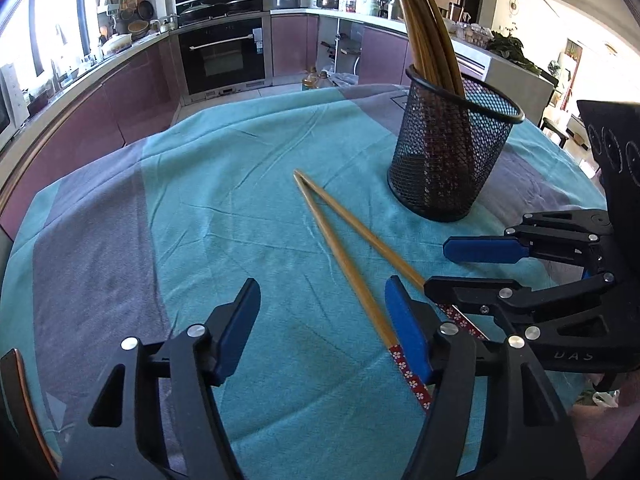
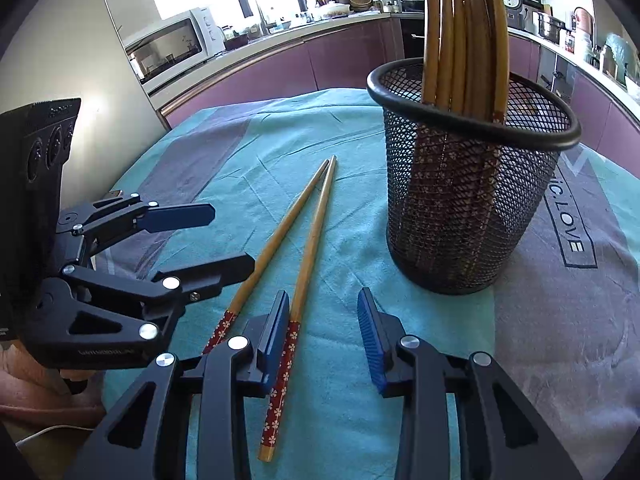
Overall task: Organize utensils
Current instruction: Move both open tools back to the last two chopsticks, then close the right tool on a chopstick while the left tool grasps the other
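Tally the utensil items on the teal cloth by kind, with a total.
Loose chopsticks lying on the cloth: 2
Chopsticks standing in the holder: at least 5, bunched too tightly to count exactly
Black mesh holder: 1
Total: at least 8

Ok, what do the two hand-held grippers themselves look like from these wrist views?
Both match: the left hand-held gripper and right hand-held gripper have black linkage arms with triangular cut-outs, silver round pivot pins and flat blue finger pads, ribbed. Pale lettering marks one arm. A black block sits behind each.
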{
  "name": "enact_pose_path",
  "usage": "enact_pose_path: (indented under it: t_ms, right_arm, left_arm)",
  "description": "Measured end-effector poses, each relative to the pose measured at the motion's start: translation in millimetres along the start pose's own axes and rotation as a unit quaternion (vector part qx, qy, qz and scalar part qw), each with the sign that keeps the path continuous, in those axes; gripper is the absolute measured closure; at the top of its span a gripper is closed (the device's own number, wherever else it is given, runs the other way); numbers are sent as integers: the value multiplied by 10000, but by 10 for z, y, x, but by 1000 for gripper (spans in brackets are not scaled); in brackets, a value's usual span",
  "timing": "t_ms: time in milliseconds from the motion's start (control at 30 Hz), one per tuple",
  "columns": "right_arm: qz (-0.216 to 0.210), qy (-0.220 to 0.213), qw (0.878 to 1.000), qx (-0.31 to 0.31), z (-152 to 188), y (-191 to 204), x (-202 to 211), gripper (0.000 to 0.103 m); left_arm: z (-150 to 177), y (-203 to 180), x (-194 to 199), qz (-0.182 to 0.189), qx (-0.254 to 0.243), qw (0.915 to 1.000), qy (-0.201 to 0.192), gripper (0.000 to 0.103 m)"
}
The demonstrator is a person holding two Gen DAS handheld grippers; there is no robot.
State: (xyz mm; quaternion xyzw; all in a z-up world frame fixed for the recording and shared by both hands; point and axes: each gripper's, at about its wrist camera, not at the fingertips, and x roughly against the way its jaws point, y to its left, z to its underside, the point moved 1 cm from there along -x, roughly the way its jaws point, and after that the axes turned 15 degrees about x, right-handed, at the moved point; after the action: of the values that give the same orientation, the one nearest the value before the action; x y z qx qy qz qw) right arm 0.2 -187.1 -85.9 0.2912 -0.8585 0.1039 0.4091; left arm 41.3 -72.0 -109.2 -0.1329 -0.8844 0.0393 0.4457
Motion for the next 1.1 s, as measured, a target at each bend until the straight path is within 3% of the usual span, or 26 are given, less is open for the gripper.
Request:
enact_pose_path:
  t_ms: [300, 667, 1100]
  right_arm:
    - [86, 33, 9999, 121, -82, 28, -56, 70]
    - [221, 42, 9995, 232, -220, 23, -202, 77]
    - [232, -44, 9997, 2, -186, -60, -204, 97]
  left_arm:
    - [14, -28, -107, -11, -45, 9998, 202, 62]
    - [-69, 56, -140, 20, 120, 9996, 271, 65]
    - [-212, 83, -224, 59, 333, 9988, 351, 90]
